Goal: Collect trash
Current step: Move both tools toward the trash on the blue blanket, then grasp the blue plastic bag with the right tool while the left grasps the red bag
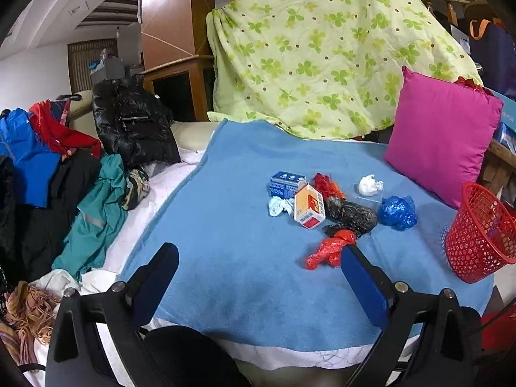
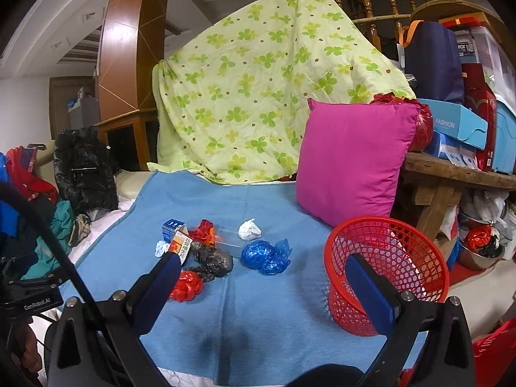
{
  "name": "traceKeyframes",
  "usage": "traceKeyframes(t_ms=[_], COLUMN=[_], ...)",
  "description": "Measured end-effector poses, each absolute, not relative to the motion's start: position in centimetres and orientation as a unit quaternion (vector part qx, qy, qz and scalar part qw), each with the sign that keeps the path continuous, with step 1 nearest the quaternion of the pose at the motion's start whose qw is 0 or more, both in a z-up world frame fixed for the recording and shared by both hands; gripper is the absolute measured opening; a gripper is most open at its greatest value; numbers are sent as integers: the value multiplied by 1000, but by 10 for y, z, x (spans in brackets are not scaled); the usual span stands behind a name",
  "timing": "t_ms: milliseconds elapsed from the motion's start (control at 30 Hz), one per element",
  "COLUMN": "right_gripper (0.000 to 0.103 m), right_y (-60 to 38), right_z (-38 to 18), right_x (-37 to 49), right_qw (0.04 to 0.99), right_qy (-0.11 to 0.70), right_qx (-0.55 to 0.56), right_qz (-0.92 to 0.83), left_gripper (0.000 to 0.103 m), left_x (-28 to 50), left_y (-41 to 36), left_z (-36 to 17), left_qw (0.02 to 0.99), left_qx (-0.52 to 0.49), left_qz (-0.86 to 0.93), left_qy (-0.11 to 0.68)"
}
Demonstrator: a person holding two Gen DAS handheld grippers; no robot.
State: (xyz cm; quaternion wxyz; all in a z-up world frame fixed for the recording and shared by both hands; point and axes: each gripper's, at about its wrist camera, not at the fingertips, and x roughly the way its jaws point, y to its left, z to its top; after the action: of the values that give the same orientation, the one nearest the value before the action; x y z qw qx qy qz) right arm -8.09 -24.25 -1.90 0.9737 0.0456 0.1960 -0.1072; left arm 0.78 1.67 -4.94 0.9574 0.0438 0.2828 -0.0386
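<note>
Both the left gripper (image 1: 258,277) and the right gripper (image 2: 262,287) hang wide apart and empty, so the left one should go for the red bag (image 1: 329,248) just ahead by its right finger, then drop it in the red basket (image 1: 480,235) off to the right.

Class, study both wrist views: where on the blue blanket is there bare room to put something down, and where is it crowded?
Bare: near blue blanket, between the trash pile and front edge; also behind the pile, toward the green quilt. Crowded: around the blue bag, black bag, red basket.

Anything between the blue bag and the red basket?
Nothing: bare blue blanket between blue bag and red basket, clearest in right wrist view.
</note>
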Motion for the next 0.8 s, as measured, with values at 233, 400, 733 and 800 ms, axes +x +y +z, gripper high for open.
traceKeyframes(t_ms=[233,400,733,800], right_gripper=[103,103,103,103], right_y=[-242,-241,-244,-246], right_z=[-26,-37,-84,-97], right_x=[-73,-64,5,36], right_qw=[973,971,953,945], right_qy=[207,220,285,301], right_qx=[51,59,104,126], right_qz=[-91,-77,-24,-12], left_gripper=[100,100,100,100], left_x=[10,20,70,86], left_y=[20,23,44,53], left_z=[-48,-63,-103,-112], left_qw=[962,961,954,952], left_qx=[51,48,28,24], left_qz=[-45,-61,-82,-77], left_qy=[263,264,288,296])
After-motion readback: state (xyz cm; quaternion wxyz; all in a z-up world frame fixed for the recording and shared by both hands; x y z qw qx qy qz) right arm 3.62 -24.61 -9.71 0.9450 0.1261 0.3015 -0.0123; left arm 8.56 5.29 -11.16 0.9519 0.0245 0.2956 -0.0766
